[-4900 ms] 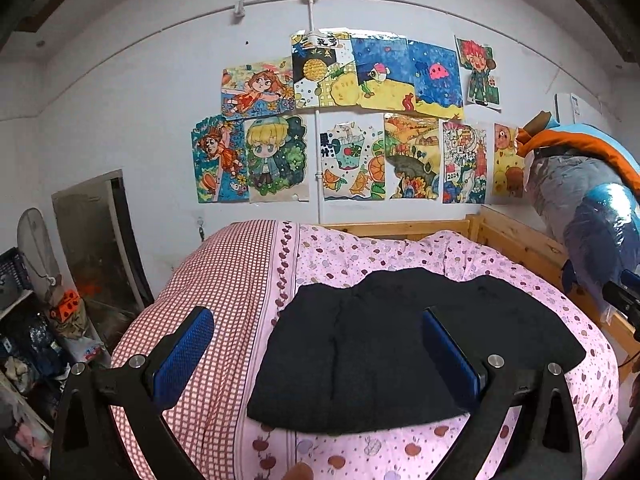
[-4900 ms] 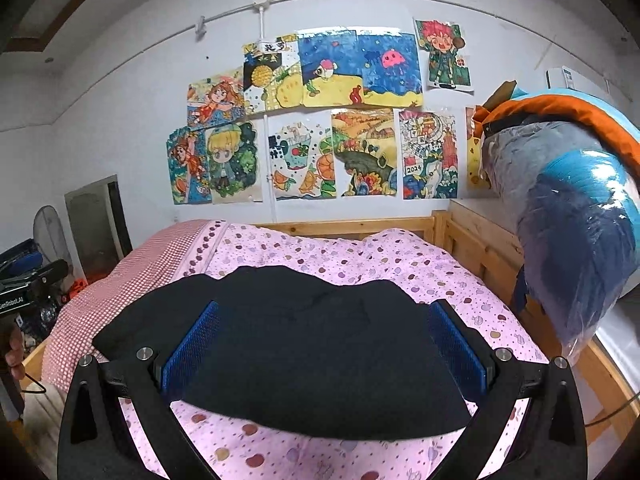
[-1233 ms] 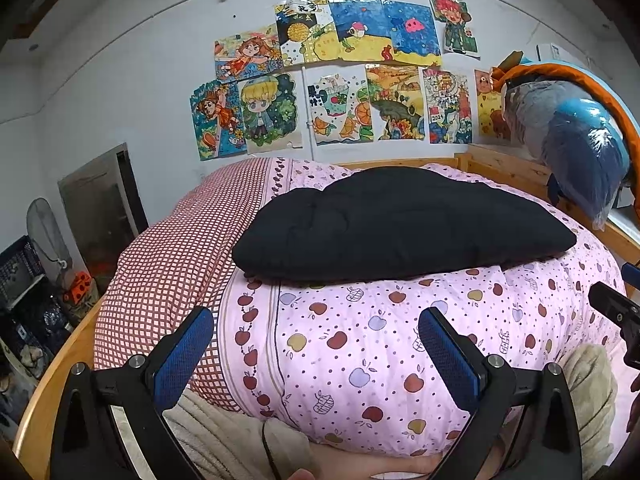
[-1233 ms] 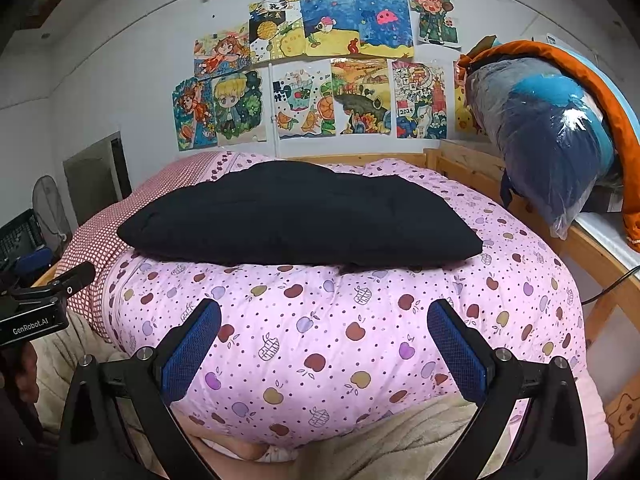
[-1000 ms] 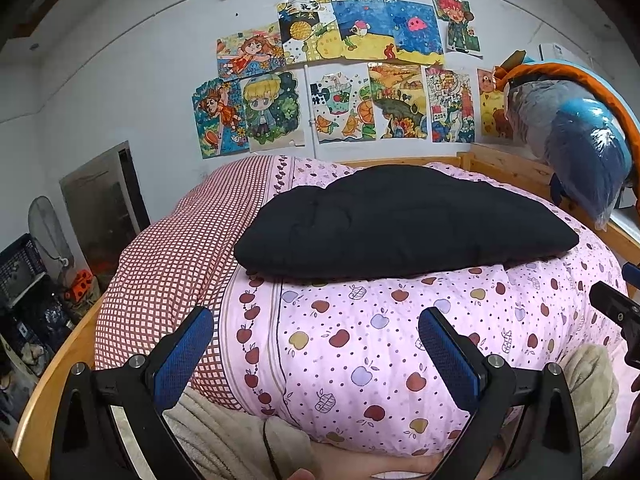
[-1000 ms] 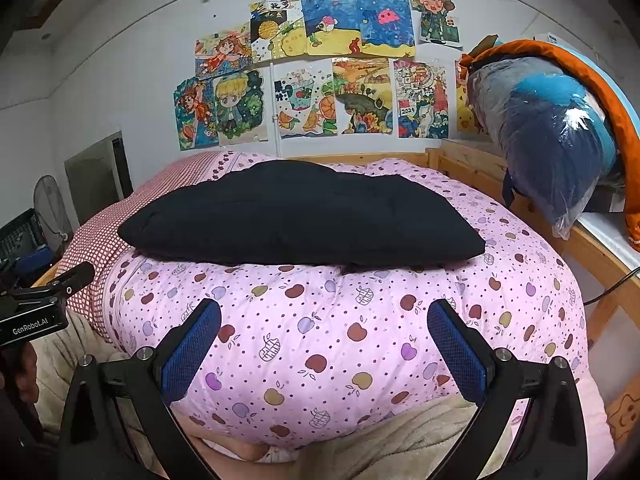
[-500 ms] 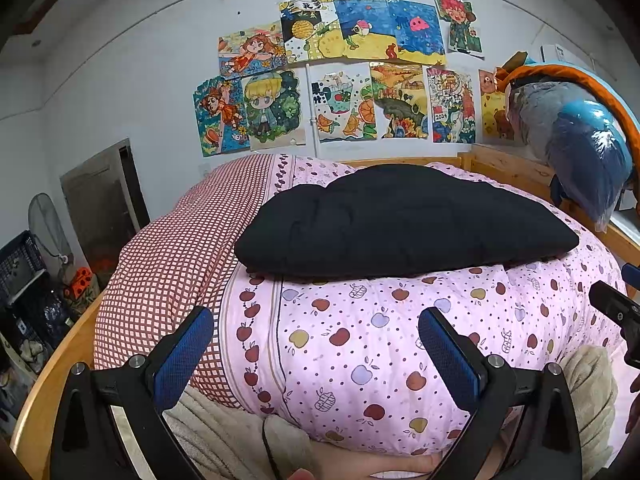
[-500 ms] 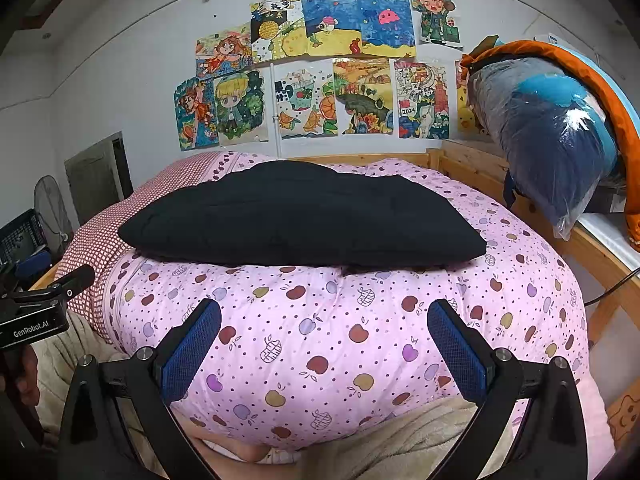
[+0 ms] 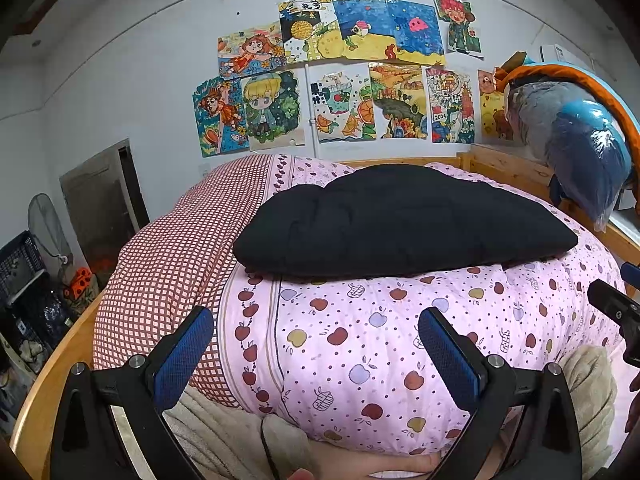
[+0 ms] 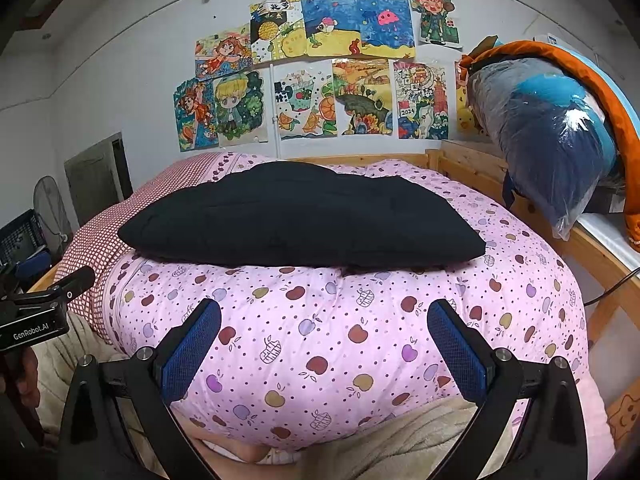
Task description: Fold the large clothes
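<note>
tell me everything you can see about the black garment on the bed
The black garment is a dark, soft, thick-looking fabric with faint seam lines, already folded into a flat, wide bundle. It lies level on top of the puffy pink apple-print quilt, its left end near the red checked strip. Only the quilt touches it; both grippers are open and well short of it.

Left gripper: jaws spread wide, blue pads facing each other, nothing between them; held low and level, pointing forward.
Right gripper: jaws equally wide apart, empty, level, pointing forward.
Relation: side by side; each shows at the edge of the other's view.
Fingers: wrapped around the left gripper's handle.
</note>
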Tool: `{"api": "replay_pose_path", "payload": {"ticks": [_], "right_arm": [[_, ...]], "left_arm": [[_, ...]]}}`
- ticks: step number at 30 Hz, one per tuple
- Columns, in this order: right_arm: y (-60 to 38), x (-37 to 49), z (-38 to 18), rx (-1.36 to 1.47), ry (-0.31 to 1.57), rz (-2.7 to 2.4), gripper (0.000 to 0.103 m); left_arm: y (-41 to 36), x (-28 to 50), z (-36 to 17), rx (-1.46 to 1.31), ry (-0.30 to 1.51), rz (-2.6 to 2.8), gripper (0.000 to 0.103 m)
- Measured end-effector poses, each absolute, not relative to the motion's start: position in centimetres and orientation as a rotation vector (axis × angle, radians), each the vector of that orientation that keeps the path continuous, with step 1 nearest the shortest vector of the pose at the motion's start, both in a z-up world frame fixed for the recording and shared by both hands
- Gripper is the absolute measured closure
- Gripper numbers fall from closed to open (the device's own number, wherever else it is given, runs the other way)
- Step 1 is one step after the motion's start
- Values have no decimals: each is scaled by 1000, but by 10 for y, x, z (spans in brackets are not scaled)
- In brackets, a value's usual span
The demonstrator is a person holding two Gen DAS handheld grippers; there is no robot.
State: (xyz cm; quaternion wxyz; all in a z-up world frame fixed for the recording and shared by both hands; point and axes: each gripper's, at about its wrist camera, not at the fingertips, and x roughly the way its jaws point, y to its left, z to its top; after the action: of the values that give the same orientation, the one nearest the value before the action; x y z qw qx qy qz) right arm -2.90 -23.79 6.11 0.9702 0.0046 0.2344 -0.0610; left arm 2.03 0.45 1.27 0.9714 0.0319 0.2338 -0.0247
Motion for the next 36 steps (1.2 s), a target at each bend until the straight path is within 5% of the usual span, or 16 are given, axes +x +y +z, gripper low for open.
{"api": "replay_pose_path", "payload": {"ticks": [36], "right_arm": [[-237, -28, 60, 10, 476, -124, 2]], "left_arm": [[5, 19, 13, 61, 475, -46, 0]]}}
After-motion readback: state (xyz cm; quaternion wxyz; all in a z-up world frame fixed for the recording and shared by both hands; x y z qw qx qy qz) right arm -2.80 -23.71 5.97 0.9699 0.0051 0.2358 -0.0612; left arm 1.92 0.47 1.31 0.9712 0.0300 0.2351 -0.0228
